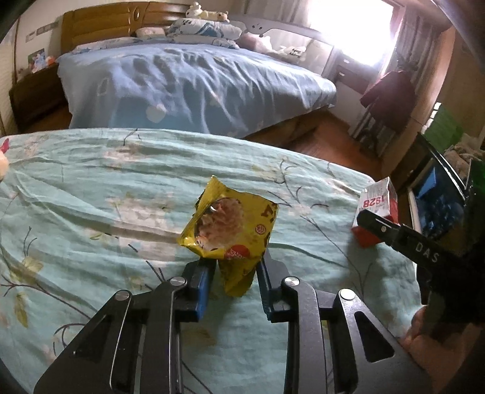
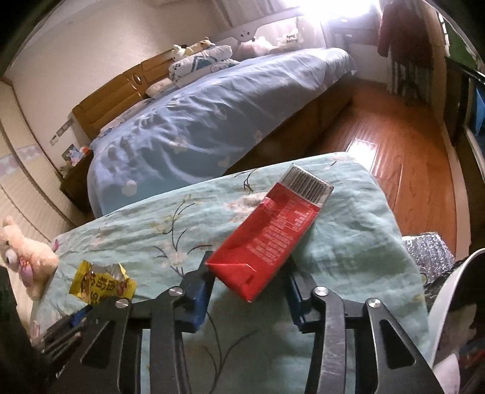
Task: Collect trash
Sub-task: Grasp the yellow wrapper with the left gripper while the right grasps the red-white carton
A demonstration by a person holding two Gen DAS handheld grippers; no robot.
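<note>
Bedding in a pale green floral print (image 1: 91, 188) covers the near surface that carries the task items; what lies under the cloth cannot be told. Beyond its far edge stands a bed with a blue cover (image 1: 188, 88), a wooden headboard (image 1: 103, 27) and pillows (image 1: 206, 30), on a wooden floor (image 2: 403, 157).

Red carton (image 2: 272, 230): lies near the right far corner of the green bedding, tilted, with its silver striped end (image 2: 309, 188) toward the far edge. Its near end is between the fingers of the right gripper (image 2: 248, 285). The blue pads (image 2: 197, 300) stand at either side of the carton; the left pad meets the carton's corner, while contact on the right side is hidden behind the carton. Firm closure on it cannot be told. In the left wrist view the same carton (image 1: 377, 209) shows at the right edge of the bedding with one black finger across it.

Yellow snack wrapper (image 1: 230, 230): crumpled and torn open, it stands up from the bedding toward the middle, left of the carton. Its lower part sits between the fingers of the left gripper (image 1: 235, 275), which are drawn in narrow, with both blue pads against the foil. In the right wrist view the wrapper (image 2: 100, 282) shows at lower left.

Plush toy (image 2: 24, 251): cream-coloured, at the left edge of the bedding, apart from the wrapper.
</note>
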